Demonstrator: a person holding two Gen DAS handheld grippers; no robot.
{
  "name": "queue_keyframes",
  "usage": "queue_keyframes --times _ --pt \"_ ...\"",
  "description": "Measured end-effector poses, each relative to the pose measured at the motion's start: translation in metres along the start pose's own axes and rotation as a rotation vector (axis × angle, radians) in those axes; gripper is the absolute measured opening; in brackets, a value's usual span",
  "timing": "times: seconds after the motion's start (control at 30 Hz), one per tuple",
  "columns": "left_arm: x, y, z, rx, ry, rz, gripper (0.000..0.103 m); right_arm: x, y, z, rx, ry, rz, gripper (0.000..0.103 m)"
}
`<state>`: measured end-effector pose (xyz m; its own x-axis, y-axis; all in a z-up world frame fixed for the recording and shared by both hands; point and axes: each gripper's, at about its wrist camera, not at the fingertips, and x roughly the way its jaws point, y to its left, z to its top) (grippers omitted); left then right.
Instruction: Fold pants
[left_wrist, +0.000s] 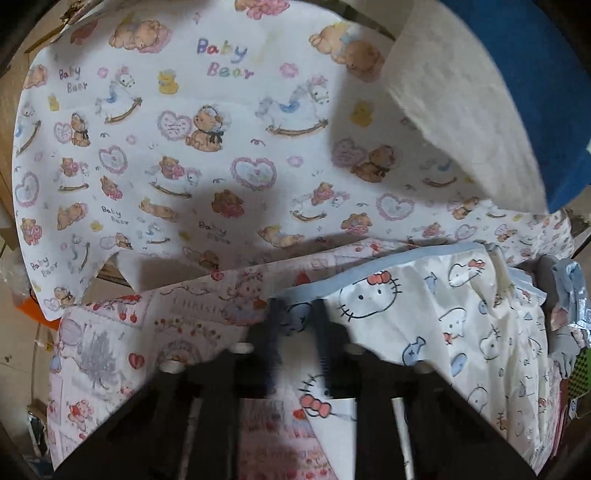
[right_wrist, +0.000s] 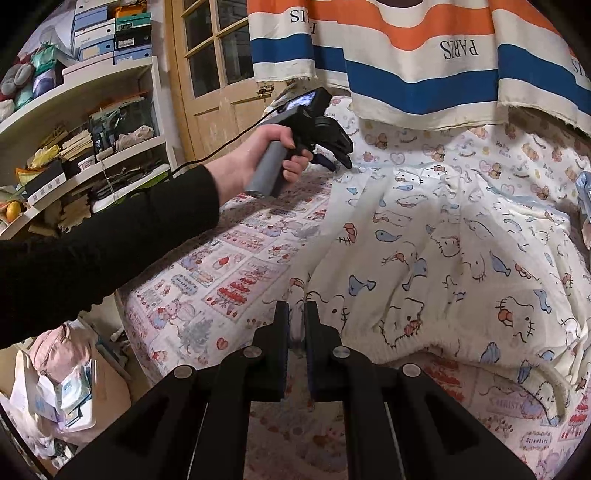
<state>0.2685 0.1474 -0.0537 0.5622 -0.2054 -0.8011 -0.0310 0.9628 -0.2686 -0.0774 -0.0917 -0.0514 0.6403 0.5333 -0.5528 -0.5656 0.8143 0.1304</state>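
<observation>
Cream pants (right_wrist: 443, 258) with a cat-and-fish print lie spread on the bed. My right gripper (right_wrist: 297, 314) is shut on their near left corner, and a strip of the fabric shows between its fingers. My left gripper (right_wrist: 341, 160), held by a hand with a black sleeve, reaches down onto the far left corner. In the left wrist view the pants (left_wrist: 443, 332) show a blue trimmed edge, and the left gripper (left_wrist: 297, 317) is shut on that edge with printed cloth pinched between its fingers.
The bed has a quilted sheet (right_wrist: 229, 273) with pink patches and a Baby Bear cloth (left_wrist: 221, 147) beyond it. A striped cloth (right_wrist: 424, 55) hangs over the far side. A grey and blue object (left_wrist: 561, 295) lies at the right. Shelves (right_wrist: 85, 147) and floor bags (right_wrist: 62, 387) stand left of the bed.
</observation>
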Motion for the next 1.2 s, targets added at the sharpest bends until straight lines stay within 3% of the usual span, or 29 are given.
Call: queue_keyframes --times 0.1,0.23,0.43,0.67,0.9,1.0,1.07,1.1,1.13,1.2 --pt "-0.005 0.002 0.000 0.009 -0.015 0.018 0.002 -0.001 0.003 0.000 -0.012 0.001 0.012 0.008" --pt "-0.032 0.003 0.003 0.050 -0.099 0.135 0.002 -0.005 0.015 0.000 -0.072 -0.016 0.003 0.008" --pt "-0.083 0.019 0.021 0.028 -0.165 0.228 0.002 -0.015 0.016 0.007 -0.060 -0.038 0.070 0.008" --pt "-0.086 0.038 0.017 0.018 -0.135 0.328 0.002 -0.018 0.028 0.008 -0.056 -0.040 0.125 0.008" --pt "-0.084 0.069 0.003 -0.050 -0.115 0.361 0.002 -0.012 0.058 0.009 -0.103 -0.049 0.188 0.008" --pt "-0.078 0.069 -0.003 -0.013 -0.097 0.345 0.003 0.001 0.054 0.004 -0.082 0.002 0.188 0.008" --pt "-0.075 0.061 -0.007 0.039 -0.103 0.365 0.011 0.006 0.045 0.000 -0.056 0.036 0.173 0.008" --pt "-0.075 0.057 -0.009 0.058 -0.111 0.379 0.016 0.006 0.041 0.000 -0.055 0.036 0.156 0.009" --pt "-0.076 0.055 -0.011 0.062 -0.108 0.387 0.031 0.004 0.036 -0.002 -0.061 0.028 0.119 0.011" --pt "-0.088 0.048 -0.017 0.034 -0.114 0.354 0.034 -0.006 0.025 -0.004 -0.068 -0.007 0.032 0.039"
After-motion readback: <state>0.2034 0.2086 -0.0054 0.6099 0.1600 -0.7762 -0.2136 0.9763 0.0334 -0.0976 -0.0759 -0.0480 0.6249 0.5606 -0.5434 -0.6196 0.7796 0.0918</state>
